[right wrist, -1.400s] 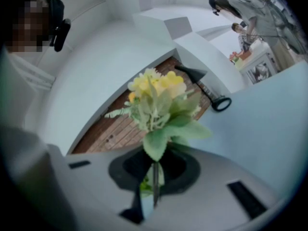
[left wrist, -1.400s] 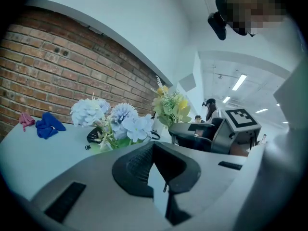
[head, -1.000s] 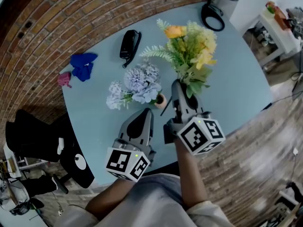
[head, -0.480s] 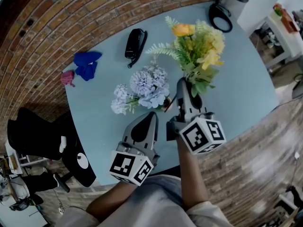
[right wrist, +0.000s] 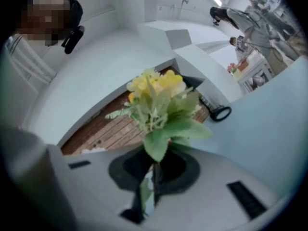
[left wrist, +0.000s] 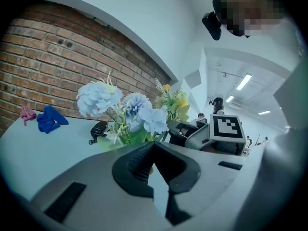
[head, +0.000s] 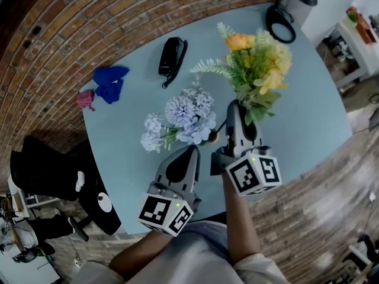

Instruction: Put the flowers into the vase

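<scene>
The pale blue bench (head: 308, 117) lies bare right of the yellow-and-green bouquet (head: 256, 64) and along its near left. A blue-lilac flower bunch (head: 180, 116) blocks the middle; a black phone handset (head: 172, 55) and crumpled blue cloth (head: 109, 81) clutter the far side.

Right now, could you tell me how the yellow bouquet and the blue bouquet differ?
The yellow bouquet is gripped by its stem in the right gripper's jaws; the blue bouquet stands in the small vase. The yellow bouquet shows broad green leaves; the blue bouquet is mostly pale blooms. Both are flower bunches.
</scene>
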A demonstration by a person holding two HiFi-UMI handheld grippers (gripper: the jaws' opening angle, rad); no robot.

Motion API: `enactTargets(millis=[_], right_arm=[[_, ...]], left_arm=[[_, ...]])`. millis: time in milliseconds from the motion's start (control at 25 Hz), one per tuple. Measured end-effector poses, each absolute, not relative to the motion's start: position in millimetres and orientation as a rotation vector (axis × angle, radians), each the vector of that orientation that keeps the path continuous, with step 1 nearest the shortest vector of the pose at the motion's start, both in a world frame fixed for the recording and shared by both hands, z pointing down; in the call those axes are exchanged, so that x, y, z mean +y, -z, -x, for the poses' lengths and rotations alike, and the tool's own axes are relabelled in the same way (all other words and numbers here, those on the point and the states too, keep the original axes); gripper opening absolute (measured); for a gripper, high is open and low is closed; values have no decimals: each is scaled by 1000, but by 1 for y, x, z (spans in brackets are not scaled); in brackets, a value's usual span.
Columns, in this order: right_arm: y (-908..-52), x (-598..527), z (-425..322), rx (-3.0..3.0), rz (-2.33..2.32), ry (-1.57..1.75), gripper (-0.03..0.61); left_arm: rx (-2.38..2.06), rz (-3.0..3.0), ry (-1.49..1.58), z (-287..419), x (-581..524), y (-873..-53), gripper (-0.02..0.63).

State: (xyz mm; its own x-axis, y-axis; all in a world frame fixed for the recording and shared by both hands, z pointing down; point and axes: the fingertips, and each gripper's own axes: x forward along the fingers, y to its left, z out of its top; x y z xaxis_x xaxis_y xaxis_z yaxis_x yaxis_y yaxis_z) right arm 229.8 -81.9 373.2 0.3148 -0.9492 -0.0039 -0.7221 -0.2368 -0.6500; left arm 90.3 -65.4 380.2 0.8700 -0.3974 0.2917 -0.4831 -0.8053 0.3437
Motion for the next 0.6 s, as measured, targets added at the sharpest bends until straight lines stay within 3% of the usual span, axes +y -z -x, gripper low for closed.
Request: enactTargets(millis=[600], right_arm=[[-392, -91, -208, 1590, 2140, 540, 48]], left_arm=[[-644, -2600, -280, -94, -76, -385, 17]])
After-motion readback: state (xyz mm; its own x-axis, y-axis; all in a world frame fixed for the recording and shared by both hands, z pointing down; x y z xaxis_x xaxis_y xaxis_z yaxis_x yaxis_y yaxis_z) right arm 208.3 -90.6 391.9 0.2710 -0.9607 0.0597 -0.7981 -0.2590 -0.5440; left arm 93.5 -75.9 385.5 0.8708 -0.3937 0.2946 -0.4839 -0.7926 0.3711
